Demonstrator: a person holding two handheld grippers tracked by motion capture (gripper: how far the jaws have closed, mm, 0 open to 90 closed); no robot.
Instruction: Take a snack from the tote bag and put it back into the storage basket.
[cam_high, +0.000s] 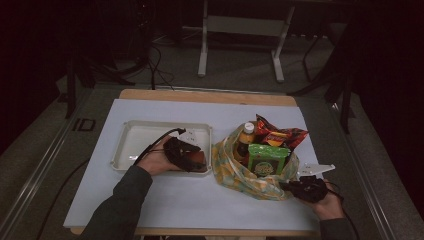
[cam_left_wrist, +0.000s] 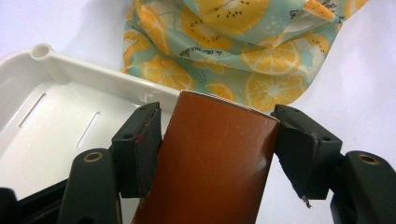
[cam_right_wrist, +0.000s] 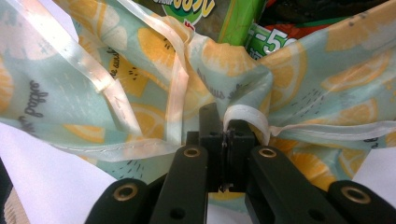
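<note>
Near the table's front edge, the bag's (cam_right_wrist: 154, 70) white trim is pinched in the closed right hand-held gripper (cam_right_wrist: 227, 135). A brown packet (cam_left_wrist: 212, 163) is flanked by the left hand-held gripper's (cam_left_wrist: 217, 149) spread jaws over the white tray's (cam_left_wrist: 56, 93) right edge.

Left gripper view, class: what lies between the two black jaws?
A flat brown packet lies between the left gripper jaws, over the white plastic tray, in the left gripper view.
</note>
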